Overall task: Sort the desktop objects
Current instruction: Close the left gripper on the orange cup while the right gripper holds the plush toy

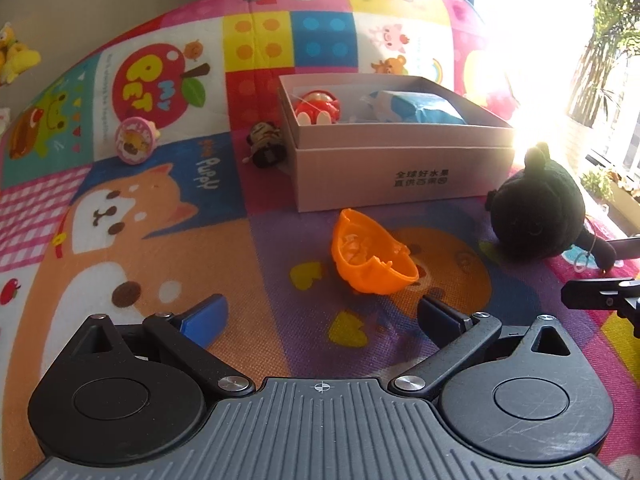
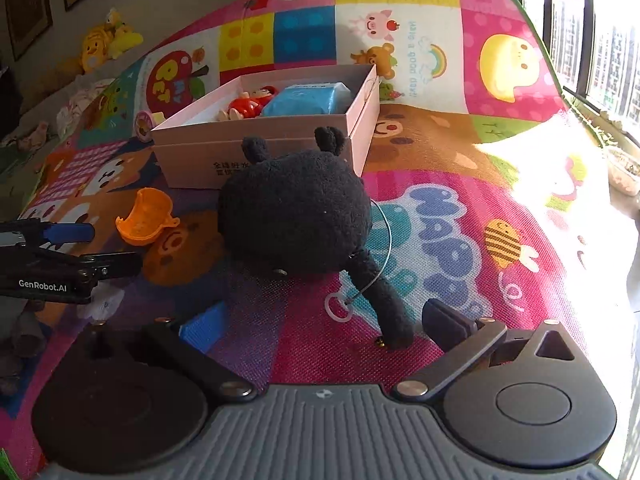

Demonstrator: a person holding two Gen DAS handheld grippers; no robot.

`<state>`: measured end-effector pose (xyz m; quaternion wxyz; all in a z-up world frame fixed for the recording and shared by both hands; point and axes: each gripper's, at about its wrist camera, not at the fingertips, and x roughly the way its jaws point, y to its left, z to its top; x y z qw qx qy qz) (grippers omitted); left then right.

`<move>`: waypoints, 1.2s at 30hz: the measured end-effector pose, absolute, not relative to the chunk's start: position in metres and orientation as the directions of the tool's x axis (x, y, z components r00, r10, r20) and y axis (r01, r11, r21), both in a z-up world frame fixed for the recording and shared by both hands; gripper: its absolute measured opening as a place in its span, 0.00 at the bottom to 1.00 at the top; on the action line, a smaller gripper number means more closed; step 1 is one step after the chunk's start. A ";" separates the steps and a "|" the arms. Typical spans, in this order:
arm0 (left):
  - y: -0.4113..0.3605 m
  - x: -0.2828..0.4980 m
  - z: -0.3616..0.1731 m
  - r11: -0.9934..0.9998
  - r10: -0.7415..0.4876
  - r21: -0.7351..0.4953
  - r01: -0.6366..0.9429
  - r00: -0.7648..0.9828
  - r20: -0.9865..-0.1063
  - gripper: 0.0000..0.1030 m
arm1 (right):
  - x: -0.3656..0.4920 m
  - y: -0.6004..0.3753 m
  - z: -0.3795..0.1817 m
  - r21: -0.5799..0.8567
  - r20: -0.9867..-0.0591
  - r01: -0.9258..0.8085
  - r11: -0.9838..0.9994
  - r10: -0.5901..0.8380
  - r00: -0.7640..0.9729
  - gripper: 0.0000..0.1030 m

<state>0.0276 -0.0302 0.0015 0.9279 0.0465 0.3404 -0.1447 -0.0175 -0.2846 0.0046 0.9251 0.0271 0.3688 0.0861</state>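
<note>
- Left wrist view: I am holding my left gripper (image 1: 320, 316) spread wide and empty over the play mat (image 1: 120, 264), with the orange shell toy (image 1: 372, 258) lying on its side just ahead at twelve o'clock, apart from both fingers.
- The cardboard box (image 1: 396, 168) is sitting beyond it at about one o'clock, already holding a red figure (image 1: 318, 108) and a blue packet (image 1: 416, 108).
- A small dark figure (image 1: 267, 145) is leaning against the box's near-left corner at eleven o'clock, and a round pink toy (image 1: 134, 140) is resting well off at ten o'clock; both are outside the box.
- The black plush (image 1: 538, 216) is sitting at two o'clock, just beside the box's right corner, with my other gripper's tips showing at the right edge.
- Right wrist view: I am holding my right gripper (image 2: 320, 324) released too, gripping nothing; the black plush (image 2: 296, 212) is filling twelve o'clock, its dangling limb (image 2: 384, 300) and wire ring (image 2: 339, 308) reaching down between my fingers without being pinched.
- The box (image 2: 264, 152) is standing directly behind the plush.
- I judge I am lining up two pickups, orange shell for the left, plush for the right, with sorting partly done.
- Next I would be easing forward until each piece sits between the pads, closing, then lifting over the box wall; the limp limb could slip, so the plush body looks the safer hold.
</note>
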 end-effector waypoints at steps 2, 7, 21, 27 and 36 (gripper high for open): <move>-0.037 0.032 0.004 0.944 -0.271 -0.030 0.328 0.721 -0.638 1.00 | -0.018 -0.282 0.004 0.100 -0.680 -0.135 0.986 0.167 0.714 1.00; -0.052 0.041 0.005 0.920 -0.340 -0.075 0.384 0.690 -0.639 1.00 | -0.017 -0.269 0.002 0.019 -0.700 -0.134 0.991 0.109 0.706 1.00; -0.047 0.029 0.016 0.877 -0.451 -0.156 0.455 0.665 -0.596 1.00 | -0.019 -0.264 0.004 -0.003 -0.700 -0.172 0.985 0.120 0.704 1.00; -0.048 0.041 0.008 0.892 -0.386 -0.067 0.446 0.677 -0.627 0.90 | -0.019 -0.264 0.004 -0.004 -0.700 -0.172 0.985 0.120 0.704 1.00; -0.062 0.050 0.002 0.888 -0.343 0.027 0.460 0.700 -0.626 0.66 | -0.020 -0.264 0.003 -0.003 -0.699 -0.172 0.985 0.121 0.704 1.00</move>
